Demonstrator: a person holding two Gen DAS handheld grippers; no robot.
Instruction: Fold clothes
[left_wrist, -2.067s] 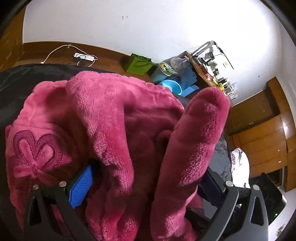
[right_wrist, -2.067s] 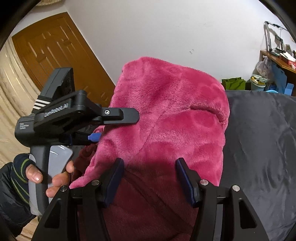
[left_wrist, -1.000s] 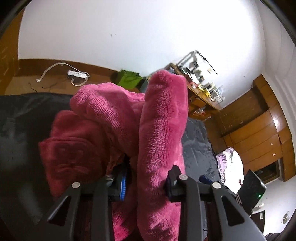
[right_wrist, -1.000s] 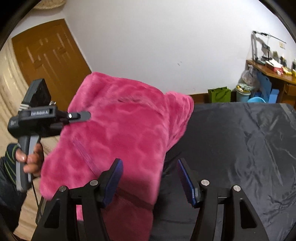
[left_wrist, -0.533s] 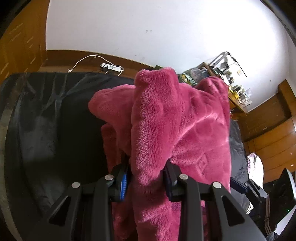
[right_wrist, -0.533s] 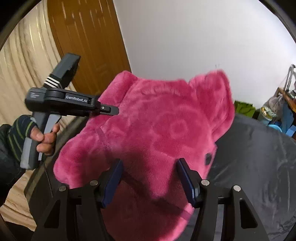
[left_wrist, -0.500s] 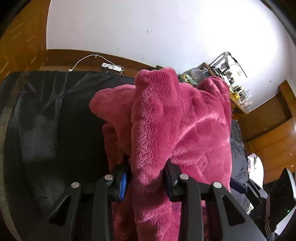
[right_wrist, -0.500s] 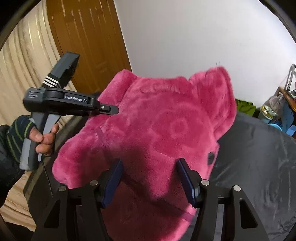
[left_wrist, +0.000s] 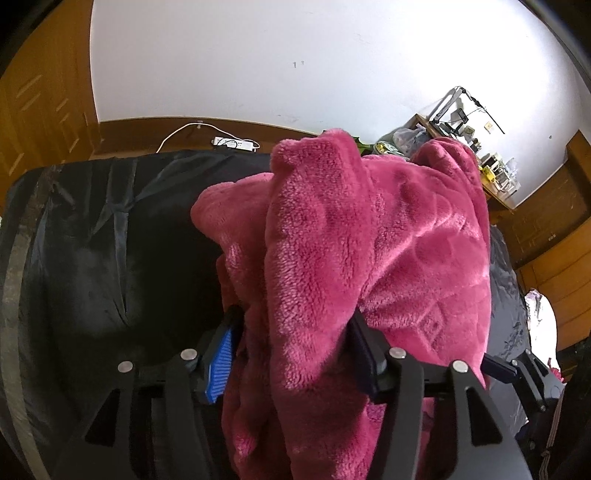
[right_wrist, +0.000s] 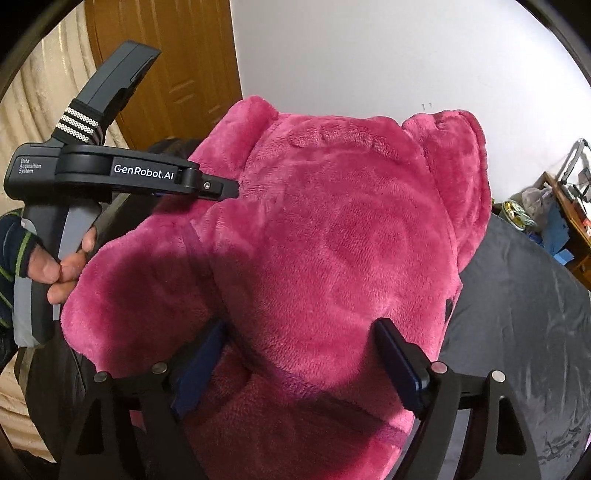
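A thick magenta fleece garment (left_wrist: 369, 240) bulges up over the black bed cover (left_wrist: 92, 258). My left gripper (left_wrist: 293, 317) has a fold of it between its jaws, which are opening; the blue left pad's face shows bare beside the pile. In the right wrist view the fleece (right_wrist: 332, 240) fills the middle, and my right gripper (right_wrist: 301, 325) straddles its near edge with jaws opening wide. A person's hand (right_wrist: 55, 269) holds the left gripper's handle, its tip buried in the fleece at the left. The right gripper's fingers (left_wrist: 498, 369) show at the lower right of the left wrist view.
The black cover (right_wrist: 535, 332) stretches away on the right. A white power strip (left_wrist: 234, 143) lies on the floor by the wall. A cluttered desk (right_wrist: 569, 206) stands at the far right, a wooden door (right_wrist: 166, 66) and a curtain (right_wrist: 37, 92) at the left.
Both pairs of jaws have widened around the fleece. The garment has come down toward the black cover, and the right wrist view has swung left toward the door.
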